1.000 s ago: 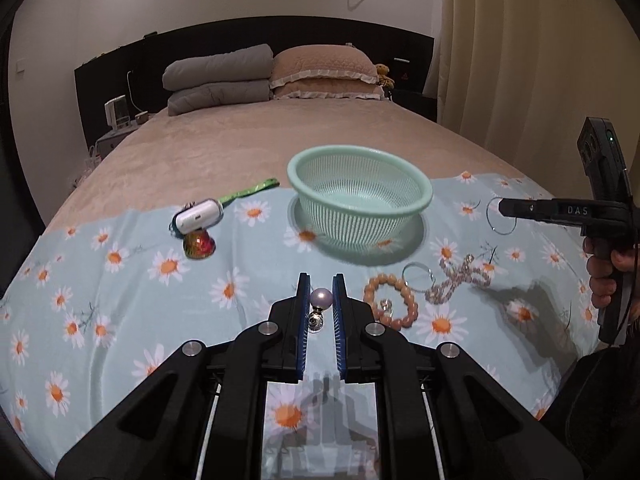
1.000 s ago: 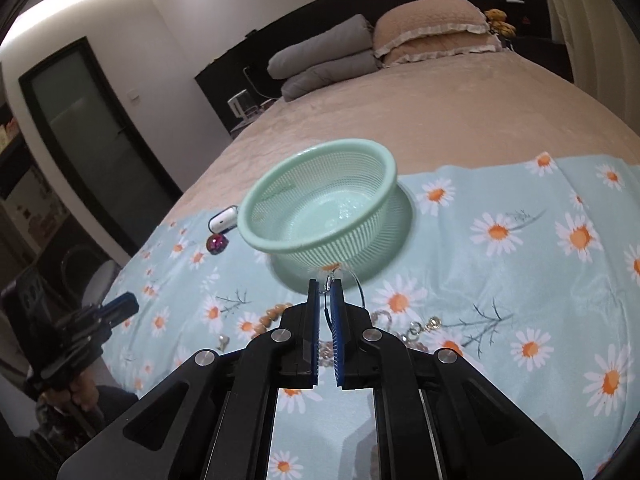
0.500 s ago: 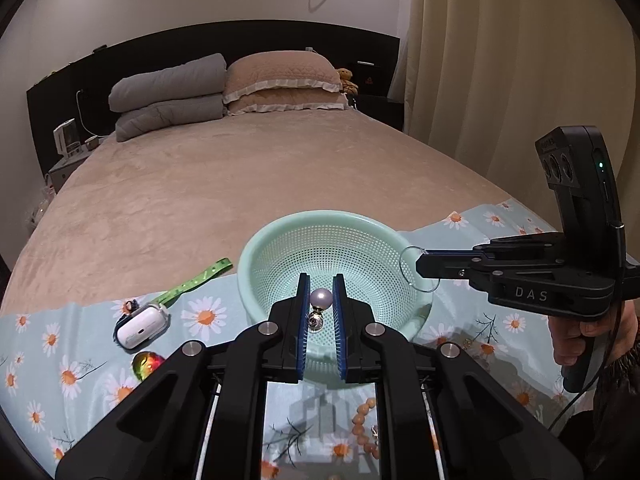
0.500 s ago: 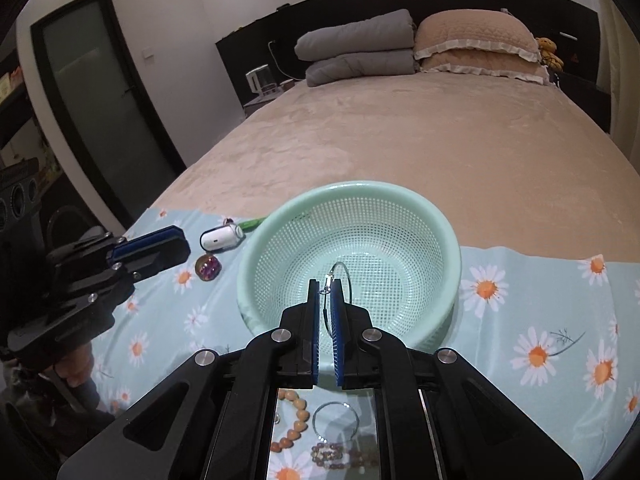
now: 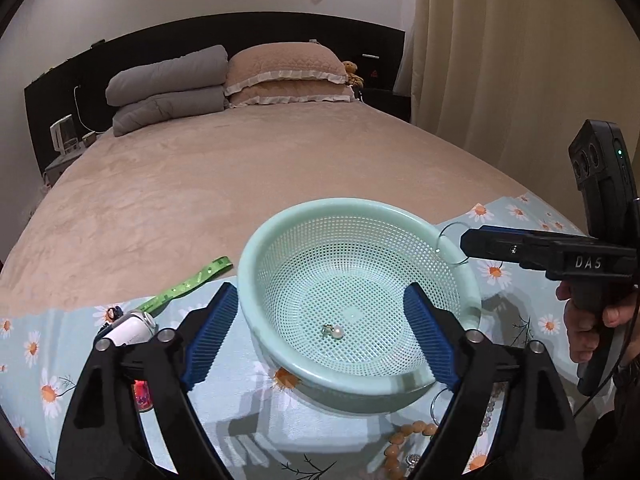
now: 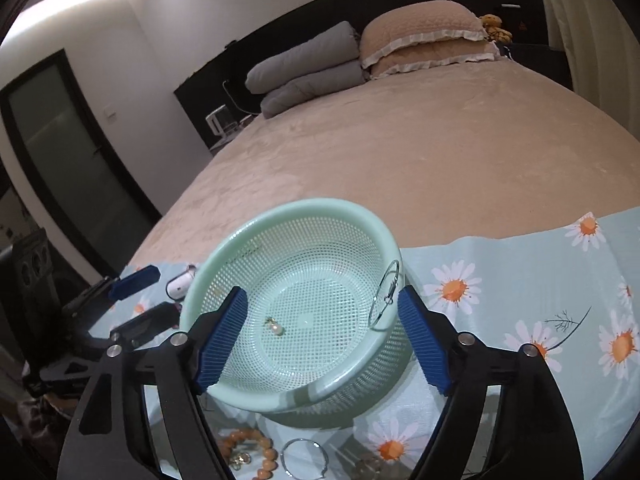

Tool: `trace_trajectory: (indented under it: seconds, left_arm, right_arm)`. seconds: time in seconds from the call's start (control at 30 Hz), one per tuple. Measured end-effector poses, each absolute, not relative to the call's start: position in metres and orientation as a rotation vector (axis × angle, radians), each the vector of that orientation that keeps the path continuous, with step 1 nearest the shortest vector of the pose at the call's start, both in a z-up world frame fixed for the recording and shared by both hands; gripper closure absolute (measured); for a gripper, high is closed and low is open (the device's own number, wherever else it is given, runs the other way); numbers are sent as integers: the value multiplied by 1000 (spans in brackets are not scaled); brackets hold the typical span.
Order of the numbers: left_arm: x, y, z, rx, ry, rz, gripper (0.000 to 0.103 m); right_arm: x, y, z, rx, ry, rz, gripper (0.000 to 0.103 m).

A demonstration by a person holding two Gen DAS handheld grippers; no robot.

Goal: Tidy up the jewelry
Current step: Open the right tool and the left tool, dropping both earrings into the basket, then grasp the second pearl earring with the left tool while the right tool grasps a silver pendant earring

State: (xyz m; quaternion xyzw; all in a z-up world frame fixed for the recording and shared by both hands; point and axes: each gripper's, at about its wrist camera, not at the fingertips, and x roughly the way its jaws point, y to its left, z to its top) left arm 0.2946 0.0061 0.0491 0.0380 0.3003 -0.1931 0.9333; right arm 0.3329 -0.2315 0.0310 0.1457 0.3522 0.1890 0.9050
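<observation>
A mint green mesh basket (image 5: 256,248) (image 6: 280,216) sits on a daisy cloth. A pearl earring (image 5: 335,332) (image 6: 275,327) lies on its floor. My left gripper (image 5: 322,330) is open and empty above the basket's near rim. My right gripper (image 6: 322,330) is open above the basket's other side; a thin silver hoop (image 6: 385,296) hangs at its right finger's inner pad, over the rim, also seen in the left wrist view (image 5: 450,242). An orange bead bracelet (image 5: 404,436) (image 6: 256,454), a silver ring (image 6: 305,458) and a pearl chain (image 5: 490,408) lie on the cloth near me.
A white earbud case (image 5: 130,330) (image 6: 180,282), a green strap (image 5: 192,280) and a red faceted ornament (image 5: 142,394) lie left of the basket. The cloth (image 6: 520,280) covers the foot of a beige bed (image 5: 240,168) with pillows at the head.
Both grippers have opened. The pearl earring has dropped from my left gripper onto the basket floor. The silver hoop has come free of the right grip and hangs at the right finger.
</observation>
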Motion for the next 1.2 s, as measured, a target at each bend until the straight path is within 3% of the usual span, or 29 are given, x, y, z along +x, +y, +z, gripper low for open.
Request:
trace_trajectory:
  seconds: [0.1, 0.37, 0.73, 1.07, 1.2]
  left_arm:
    - [289, 9, 51, 80, 597, -364, 10]
    - [291, 22, 44, 106, 666, -280, 6]
    - [262, 20, 42, 167, 673, -291, 6]
    - [232, 22, 8, 162, 815, -343, 6]
    - [217, 20, -6, 202, 825, -324, 6]
  right_arm:
    - [329, -230, 37, 282, 714, 375, 24]
    - [322, -234, 46, 252, 708, 356, 20]
    - [289, -251, 40, 121, 736, 256, 20]
    - [260, -274, 18, -21, 771, 216, 21]
    - [259, -286, 1, 3, 865, 206, 27]
